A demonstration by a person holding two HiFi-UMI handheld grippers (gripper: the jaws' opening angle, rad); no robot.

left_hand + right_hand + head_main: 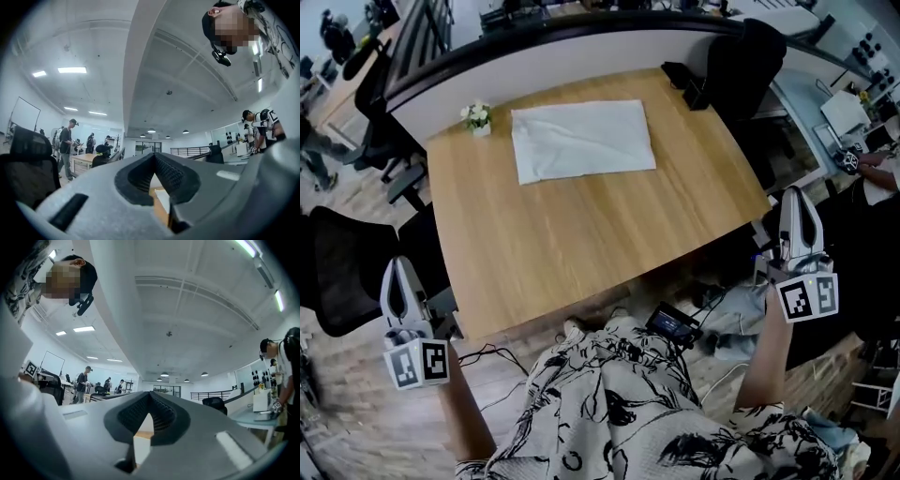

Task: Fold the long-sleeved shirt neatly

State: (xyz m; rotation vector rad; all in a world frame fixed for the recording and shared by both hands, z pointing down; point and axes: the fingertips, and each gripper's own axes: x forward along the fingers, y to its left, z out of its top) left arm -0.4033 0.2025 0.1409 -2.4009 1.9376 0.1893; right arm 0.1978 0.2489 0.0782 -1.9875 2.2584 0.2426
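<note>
The white shirt (582, 139) lies folded into a flat rectangle at the far side of the wooden table (581, 234). My left gripper (396, 265) is held off the table's near left corner, its jaws shut with nothing between them. My right gripper (798, 195) is held off the table's right edge, also shut and empty. Both are well away from the shirt. In the left gripper view the closed jaws (154, 154) point level across the room. The right gripper view shows the same of its closed jaws (149, 393).
A small pot of white flowers (476, 116) stands left of the shirt. A dark device (684, 79) sits at the table's far right corner. Black office chairs (352, 262) stand at the left and behind the table (748, 66). Cables and clutter lie on the floor (694, 323).
</note>
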